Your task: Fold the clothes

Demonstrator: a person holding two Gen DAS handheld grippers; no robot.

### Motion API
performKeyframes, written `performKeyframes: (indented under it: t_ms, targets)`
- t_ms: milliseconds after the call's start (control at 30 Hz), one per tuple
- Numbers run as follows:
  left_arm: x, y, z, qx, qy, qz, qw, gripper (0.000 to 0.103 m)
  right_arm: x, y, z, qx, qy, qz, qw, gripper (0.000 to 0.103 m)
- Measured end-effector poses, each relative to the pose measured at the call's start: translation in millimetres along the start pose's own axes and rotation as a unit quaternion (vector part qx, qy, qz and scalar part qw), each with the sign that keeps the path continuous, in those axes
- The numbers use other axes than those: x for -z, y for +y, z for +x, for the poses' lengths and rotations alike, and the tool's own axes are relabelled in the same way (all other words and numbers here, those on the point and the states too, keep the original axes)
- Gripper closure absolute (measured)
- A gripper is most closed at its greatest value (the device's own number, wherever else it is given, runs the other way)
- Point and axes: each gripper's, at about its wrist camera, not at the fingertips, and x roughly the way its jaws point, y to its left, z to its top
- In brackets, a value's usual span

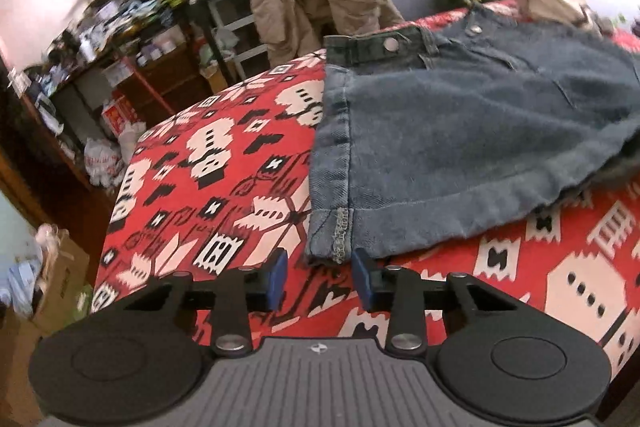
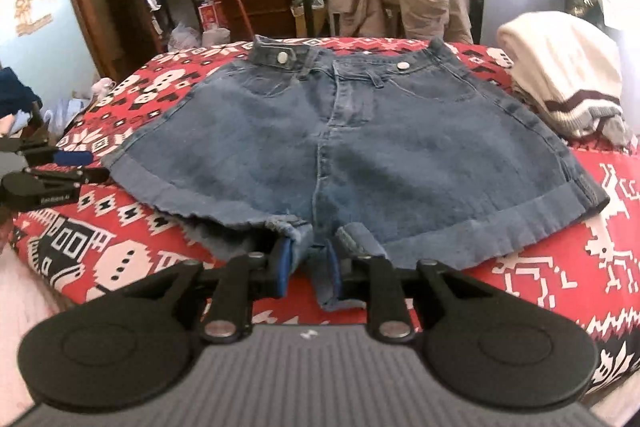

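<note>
Denim shorts are at the grasping step: the left gripper is held open before the hem corner, the right gripper appears closed on crotch fabric, and a lift-and-fold is judged next.

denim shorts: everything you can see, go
Blue denim shorts lie flat and unfolded, front up, on the red patterned cover, waistband far, rolled cuffs near. Two metal buttons show at the waist, with a centre seam running down. The right gripper has the crotch fabric between its pads. The left gripper is open at one leg's outer cuff corner.
</note>
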Motion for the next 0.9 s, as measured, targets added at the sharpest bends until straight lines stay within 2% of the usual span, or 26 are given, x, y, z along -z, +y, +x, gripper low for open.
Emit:
performKeyframes:
  t_ms: [200,333,500,733,900]
  targets:
    - [4.0,-2.7,0.1,-0.025,-0.002,0.073,0.9970,0.067,1.0,1.1,-0.4,-0.012,0.003,-0.002,1.000,0.082]
    - [1.7,-3.4,1.6,-0.030,-0.003,0.093,0.9952,0.069,1.3,2.1,1.8,-0.015,0.005,0.002,1.000,0.082]
    - [2.8,-15.9,1.1,-0.051,-0.018,0.146,0.9878,0.069,2.2,4.0,2.1,-0.017,0.006,0.002,1.000,0.082]
    - [-11.3,-6.3,-10.1,-0.052,-0.066,0.064,0.9943,0.069,3.8,3.8,3.1,-0.022,0.011,0.005,1.000,0.081]
    - [-17.5,-5.6,-13.5,-0.046,-0.079,0.040,0.9950,0.069,4.9,3.0,2.8,-0.025,0.013,0.007,1.000,0.081]
